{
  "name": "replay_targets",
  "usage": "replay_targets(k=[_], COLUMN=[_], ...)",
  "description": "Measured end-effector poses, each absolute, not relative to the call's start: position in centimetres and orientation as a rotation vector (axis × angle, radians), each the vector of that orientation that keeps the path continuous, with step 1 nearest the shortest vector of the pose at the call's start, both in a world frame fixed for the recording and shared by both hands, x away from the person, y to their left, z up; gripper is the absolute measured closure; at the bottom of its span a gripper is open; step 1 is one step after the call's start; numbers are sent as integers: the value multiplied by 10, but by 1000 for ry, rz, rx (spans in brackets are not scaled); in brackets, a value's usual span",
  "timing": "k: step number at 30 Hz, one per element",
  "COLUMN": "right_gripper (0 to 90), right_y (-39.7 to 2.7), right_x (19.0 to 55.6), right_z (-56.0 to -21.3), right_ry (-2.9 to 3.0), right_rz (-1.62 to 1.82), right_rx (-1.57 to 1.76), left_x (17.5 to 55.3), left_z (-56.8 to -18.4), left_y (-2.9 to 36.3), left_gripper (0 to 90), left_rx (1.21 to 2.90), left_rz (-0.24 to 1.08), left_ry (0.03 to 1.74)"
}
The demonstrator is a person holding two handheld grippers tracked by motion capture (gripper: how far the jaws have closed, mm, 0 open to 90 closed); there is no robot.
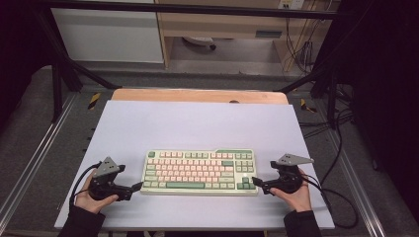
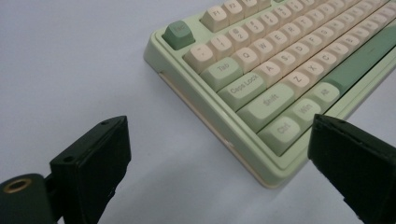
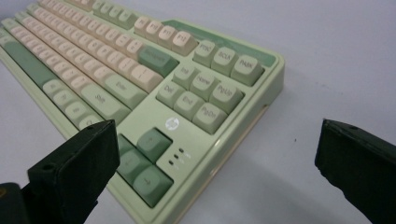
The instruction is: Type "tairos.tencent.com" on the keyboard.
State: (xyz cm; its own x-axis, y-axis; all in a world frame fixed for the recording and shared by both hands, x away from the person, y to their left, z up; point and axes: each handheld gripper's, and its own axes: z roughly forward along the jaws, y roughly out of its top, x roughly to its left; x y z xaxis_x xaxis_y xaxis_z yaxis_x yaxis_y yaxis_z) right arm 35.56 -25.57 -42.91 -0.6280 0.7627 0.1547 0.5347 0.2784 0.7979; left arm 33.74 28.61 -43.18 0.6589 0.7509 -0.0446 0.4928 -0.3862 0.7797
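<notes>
While I hold a gripper in each hand low over the white table (image 1: pixel 197 118), the keyboard (image 1: pixel 199 172) lies flat between them, near my edge and roughly centred from side to side. It is pale green with cream and green keys, its long side running across the table. My left gripper (image 1: pixel 137 186) sits just beside the keyboard's left end, close to its near corner, and my right gripper (image 1: pixel 257 182) sits at the right end by the arrow keys. Seen along my left gripper (image 2: pixel 219 158), the two black fingers (image 2: pixel 93 163) stand wide apart with nothing pressed between them; the near left corner of the keyboard (image 2: pixel 261 93), by the Ctrl key, lies in the gap, closer to the finger on the right of that view. Seen along my right gripper (image 3: pixel 215 158), the fingers (image 3: pixel 79 168) are likewise spread wide and grip nothing; the keyboard's (image 3: pixel 154 93) near right corner with the arrow keys lies between them, and one finger overlaps the arrow block in that view, though I cannot tell whether it touches.
</notes>
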Motion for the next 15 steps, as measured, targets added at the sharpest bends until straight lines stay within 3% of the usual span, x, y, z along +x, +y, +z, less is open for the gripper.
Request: replay_targets(k=[15], right_gripper=[4], right_y=[-272], right_x=[347], right_z=[-444], right_ry=[2323], right_rz=[1232], right_rx=[1211], left_x=[335], left_z=[-438], left_y=[289], left_gripper=[52], left_rx=[2081], left_rz=[400], left_ry=[960])
